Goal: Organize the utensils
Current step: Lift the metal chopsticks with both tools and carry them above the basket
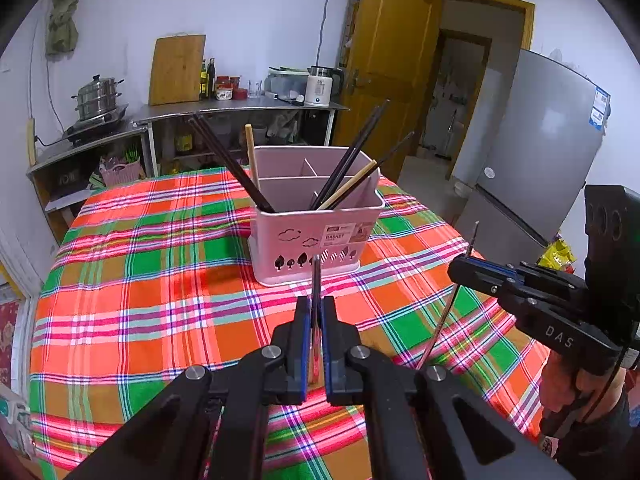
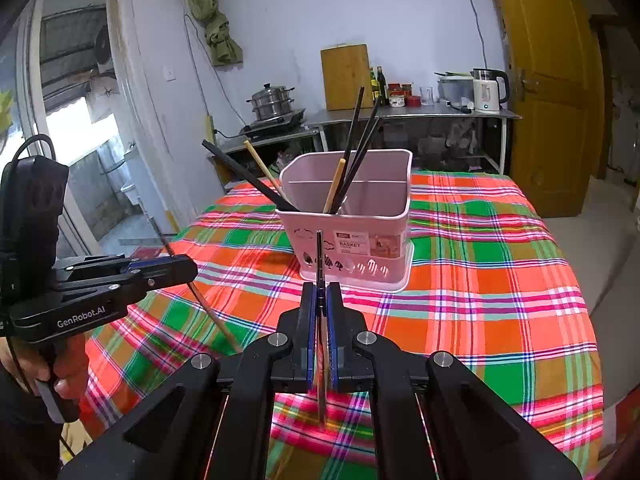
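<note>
A pink utensil basket (image 1: 280, 240) (image 2: 392, 220) stands on the plaid tablecloth (image 1: 160, 300). Several dark and pale chopsticks (image 1: 348, 168) (image 2: 352, 152) lean out of its compartments. My left gripper (image 1: 316, 300) (image 2: 192, 268) is shut on one thin chopstick (image 1: 317, 276) (image 2: 212, 312), held above the cloth in front of the basket. My right gripper (image 2: 320, 286) (image 1: 456, 268) is shut on another chopstick (image 2: 319, 252) (image 1: 440, 324), which points at the basket's front wall. Both grippers hover side by side, short of the basket. A hand (image 2: 68, 372) grips the left tool's handle.
Behind the table runs a steel counter (image 1: 240, 110) with a steamer pot (image 1: 98, 96), a cutting board (image 1: 176, 70), bottles and a white kettle (image 1: 320, 86). A grey fridge (image 1: 540, 152) and a wooden door (image 1: 384, 80) stand at the right. The table edge curves close on both sides.
</note>
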`<state>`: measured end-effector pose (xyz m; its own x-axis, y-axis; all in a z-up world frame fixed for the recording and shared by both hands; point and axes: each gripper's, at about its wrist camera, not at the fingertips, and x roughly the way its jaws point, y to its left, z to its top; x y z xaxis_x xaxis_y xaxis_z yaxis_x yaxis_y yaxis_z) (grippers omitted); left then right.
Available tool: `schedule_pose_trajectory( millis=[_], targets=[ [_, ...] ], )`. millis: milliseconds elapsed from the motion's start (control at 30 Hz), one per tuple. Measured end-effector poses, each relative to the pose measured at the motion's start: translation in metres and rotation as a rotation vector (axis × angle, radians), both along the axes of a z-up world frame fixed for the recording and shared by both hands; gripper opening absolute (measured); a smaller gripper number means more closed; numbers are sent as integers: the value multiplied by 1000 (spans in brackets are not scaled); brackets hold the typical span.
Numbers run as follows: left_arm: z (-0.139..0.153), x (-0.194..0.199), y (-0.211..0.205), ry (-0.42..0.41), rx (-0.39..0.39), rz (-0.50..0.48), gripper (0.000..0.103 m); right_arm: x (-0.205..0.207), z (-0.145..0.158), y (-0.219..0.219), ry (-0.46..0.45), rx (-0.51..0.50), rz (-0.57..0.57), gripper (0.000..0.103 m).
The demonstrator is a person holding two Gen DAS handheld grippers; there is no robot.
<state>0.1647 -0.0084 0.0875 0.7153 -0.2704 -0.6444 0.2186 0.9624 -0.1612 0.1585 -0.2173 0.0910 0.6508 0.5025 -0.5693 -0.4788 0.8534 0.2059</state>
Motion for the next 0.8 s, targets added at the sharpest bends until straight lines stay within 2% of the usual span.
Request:
schedule_pose_trajectory(
  millis=[367,800],
  targets=[
    [-6,-17,0,25,16,-3,5,-22,2,-13,3,-17,-9,5],
    [-1,-22,9,45,20,14,5,-46,8,-20,11,-94,9,5]
  ],
)
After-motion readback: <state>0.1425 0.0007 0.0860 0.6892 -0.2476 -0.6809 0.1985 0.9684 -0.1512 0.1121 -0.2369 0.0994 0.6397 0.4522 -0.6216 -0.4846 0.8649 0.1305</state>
